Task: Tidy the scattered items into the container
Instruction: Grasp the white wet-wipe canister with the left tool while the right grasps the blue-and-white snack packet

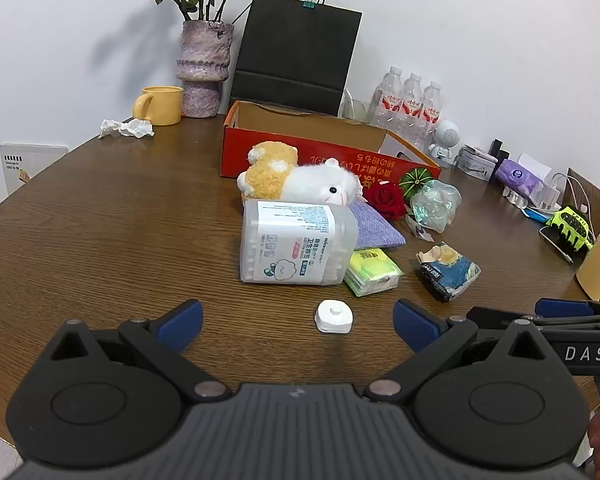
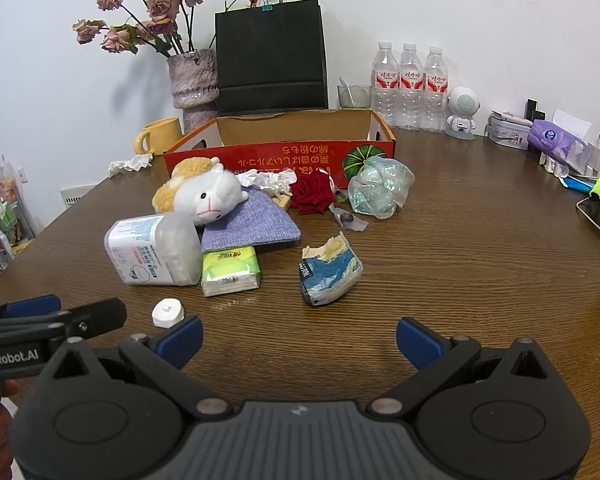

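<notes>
Through your left wrist camera, your left gripper (image 1: 298, 322) hangs over the wooden table (image 1: 100, 240) with its blue pads spread wide and nothing between them but a small white cap (image 1: 334, 316) lying on the wood just ahead. Beyond the cap a cotton swab box (image 1: 296, 242) lies on its side, touching a green tissue pack (image 1: 372, 272) at its right; a blue tissue pack (image 1: 448, 270) sits apart, further right. A plush hamster (image 1: 300, 180) rests behind the swab box on a purple pouch (image 1: 374, 228), with a red rose (image 1: 386, 198) and a crumpled clear bag (image 1: 436, 204) beside it. The red cardboard box (image 1: 320, 148) stands open behind them all, near the black paper bag (image 1: 296, 64). From your right wrist camera, your right gripper (image 2: 300, 342) is likewise spread wide and empty, above bare wood. The blue tissue pack (image 2: 328, 274) lies ahead of it, the white cap (image 2: 168, 313) just beside its left pad, and your left gripper's finger (image 2: 96, 314) shows at the left edge. The red cardboard box (image 2: 284, 156) sits behind the pile.
</notes>
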